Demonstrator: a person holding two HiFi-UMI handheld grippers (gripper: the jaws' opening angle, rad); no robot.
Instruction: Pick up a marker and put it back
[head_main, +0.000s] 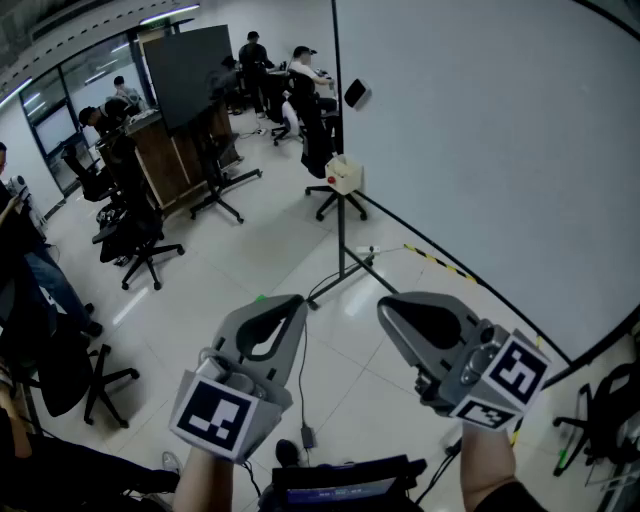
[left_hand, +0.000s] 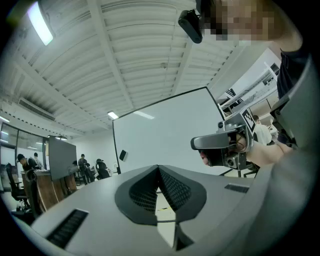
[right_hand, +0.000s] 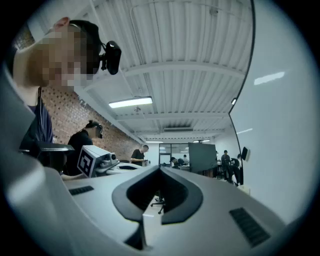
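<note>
No marker shows in any view. In the head view my left gripper (head_main: 292, 300) and right gripper (head_main: 386, 306) are held side by side in the air, pointing away from me over the floor. Both have their jaws closed together with nothing between them. The left gripper view looks along its shut jaws (left_hand: 159, 168) at the whiteboard (left_hand: 165, 135), with the right gripper (left_hand: 196, 144) to its right. The right gripper view shows its shut jaws (right_hand: 160, 168) and the left gripper (right_hand: 97, 160) at the left.
A large whiteboard (head_main: 480, 130) on a black frame stands at the right, with a dark eraser-like block (head_main: 356, 93) on it. A cream box (head_main: 343, 175) sits on a thin stand in front. Office chairs (head_main: 135, 240), desks and people fill the back left.
</note>
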